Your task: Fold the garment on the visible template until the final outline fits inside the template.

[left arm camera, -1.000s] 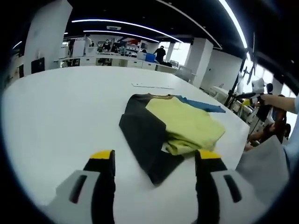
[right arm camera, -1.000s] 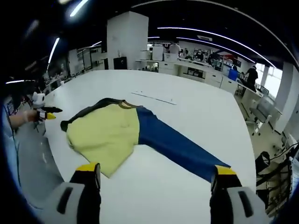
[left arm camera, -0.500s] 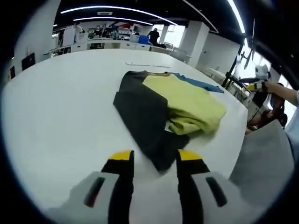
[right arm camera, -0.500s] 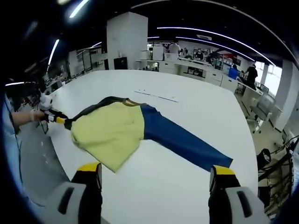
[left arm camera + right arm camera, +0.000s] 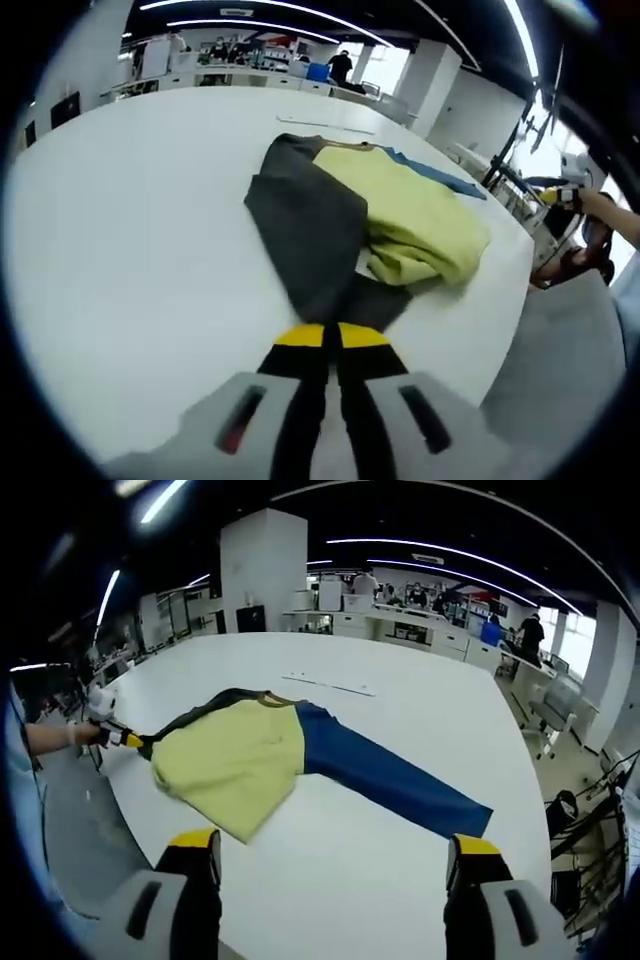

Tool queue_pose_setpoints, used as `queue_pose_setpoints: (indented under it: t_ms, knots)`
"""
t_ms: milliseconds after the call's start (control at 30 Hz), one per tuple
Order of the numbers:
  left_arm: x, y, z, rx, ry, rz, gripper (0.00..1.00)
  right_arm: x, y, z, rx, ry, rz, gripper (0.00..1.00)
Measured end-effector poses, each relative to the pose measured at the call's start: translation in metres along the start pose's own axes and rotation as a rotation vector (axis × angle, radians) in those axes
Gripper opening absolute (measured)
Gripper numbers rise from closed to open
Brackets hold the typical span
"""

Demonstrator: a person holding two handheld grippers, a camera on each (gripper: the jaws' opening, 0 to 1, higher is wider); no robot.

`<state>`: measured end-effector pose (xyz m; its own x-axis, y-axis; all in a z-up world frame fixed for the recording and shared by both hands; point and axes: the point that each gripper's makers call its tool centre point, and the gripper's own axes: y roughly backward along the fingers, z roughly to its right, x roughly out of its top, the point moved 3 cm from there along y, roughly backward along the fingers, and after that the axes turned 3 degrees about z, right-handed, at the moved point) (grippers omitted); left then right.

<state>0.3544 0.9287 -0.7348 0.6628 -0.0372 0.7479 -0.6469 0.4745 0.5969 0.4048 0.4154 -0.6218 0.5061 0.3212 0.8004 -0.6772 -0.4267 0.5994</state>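
Folding is only begun: left gripper (image 5: pixel 331 335) is closed on the dark sleeve (image 5: pixel 310 235) of the garment (image 5: pixel 260 760) on the white table (image 5: pixel 420 710); right gripper (image 5: pixel 330 848) hangs open, blue sleeve (image 5: pixel 390 780) unfolded.

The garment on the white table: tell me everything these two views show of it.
The soft cloth garment has three colours: a yellow-green body, a dark grey sleeve and a blue sleeve. It lies on the white table, its body folded double and rumpled. The blue sleeve lies flat, stretched out away from the body. The left gripper is shut on the dark sleeve's end at the table's near edge. The right gripper hangs open, short of the garment.
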Motion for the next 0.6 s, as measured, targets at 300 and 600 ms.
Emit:
queue_pose_setpoints:
  t_ms: [300,600]
  knots:
    - [0.067,0.012,0.014,-0.006,-0.077,0.109,0.00,-0.001,0.001,0.001,-0.003,-0.008,0.009,0.93]
    - [0.094,-0.034,0.042,-0.083,-0.211,0.049,0.00,-0.005,0.005,0.002,-0.007,-0.017,0.007,0.92]
